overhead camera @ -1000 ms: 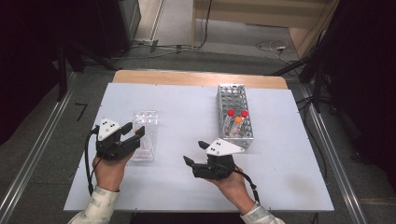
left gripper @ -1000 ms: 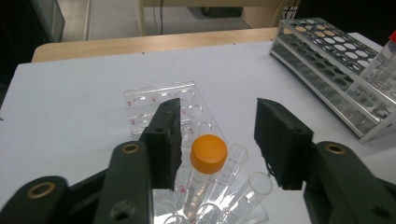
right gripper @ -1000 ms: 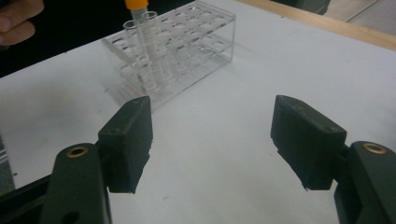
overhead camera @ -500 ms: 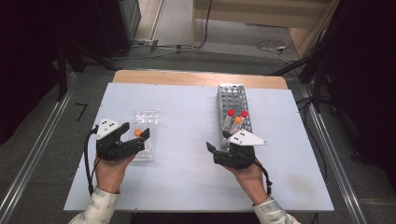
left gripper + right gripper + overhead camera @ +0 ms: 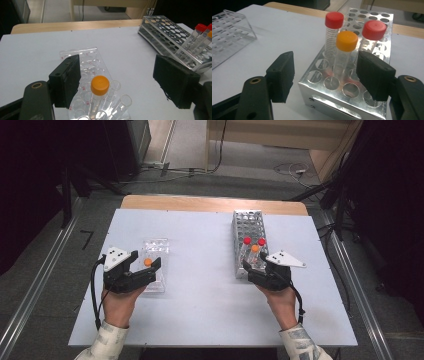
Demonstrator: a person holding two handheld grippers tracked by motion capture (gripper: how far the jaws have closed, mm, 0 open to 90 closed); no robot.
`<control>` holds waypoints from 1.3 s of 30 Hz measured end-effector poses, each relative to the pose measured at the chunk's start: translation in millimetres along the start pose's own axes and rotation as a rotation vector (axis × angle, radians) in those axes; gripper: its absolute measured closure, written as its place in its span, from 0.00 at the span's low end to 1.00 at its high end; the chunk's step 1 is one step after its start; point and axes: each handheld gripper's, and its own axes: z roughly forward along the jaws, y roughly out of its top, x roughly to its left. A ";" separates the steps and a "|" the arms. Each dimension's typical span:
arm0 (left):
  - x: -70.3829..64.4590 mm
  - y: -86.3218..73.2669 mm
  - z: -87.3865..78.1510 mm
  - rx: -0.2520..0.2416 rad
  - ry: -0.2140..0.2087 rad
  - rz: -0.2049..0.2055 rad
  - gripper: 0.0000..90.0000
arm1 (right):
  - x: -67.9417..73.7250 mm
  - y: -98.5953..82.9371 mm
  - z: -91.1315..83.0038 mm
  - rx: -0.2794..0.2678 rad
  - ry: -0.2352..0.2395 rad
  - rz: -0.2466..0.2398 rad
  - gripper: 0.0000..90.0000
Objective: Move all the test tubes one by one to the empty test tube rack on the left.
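resting at about 8 o'clock on the white table (image 5: 205, 270), left gripper (image 5: 149, 266) held in the person's left hand (image 5: 117, 305), jaws spread wide and gripping nothing. straddling the near end of a clear plastic tube rack (image 5: 155, 262), with an orange-capped tube (image 5: 99, 86) standing in that rack between the jaws, touching neither. seen in the left gripper view: two uncapped clear tubes (image 5: 123, 101) just beside the capped one, at its 4 o'clock, leaning in the same rack.

sitting at about 2 o'clock on the table, a metal tube rack (image 5: 247, 227) with many round holes, long side running away from the person. standing upright at its near end: two red-capped tubes (image 5: 334, 20) and a second orange-capped tube (image 5: 347, 41), close together, the orange one nearest the right gripper.

poised at the near end of the metal rack, around 4 o'clock on the table, right gripper (image 5: 255, 265) in the right hand (image 5: 280, 302), jaws wide apart and empty. framing the near corner of the rack and the orange tube in the right gripper view, with clear gaps on both sides; no contact with any tube.
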 end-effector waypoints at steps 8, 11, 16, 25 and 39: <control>-1.4 -0.3 0.4 0.001 -0.004 0.004 0.25 | -8.9 -2.2 17.7 0.001 -0.038 0.019 0.56; -1.1 -0.4 0.2 0.002 -0.004 0.004 0.26 | -12.1 -4.3 21.9 0.010 -0.050 0.022 0.62; -1.6 -0.4 0.5 0.003 -0.005 0.007 0.26 | -16.5 -7.9 27.2 0.017 -0.054 0.031 0.69; -3.4 -1.1 1.5 0.007 -0.002 0.015 0.26 | -14.4 -8.8 31.3 0.019 -0.043 0.020 0.79; -3.8 -0.9 1.3 0.007 -0.001 0.016 0.26 | -12.6 9.9 5.2 -0.085 -0.050 0.012 0.79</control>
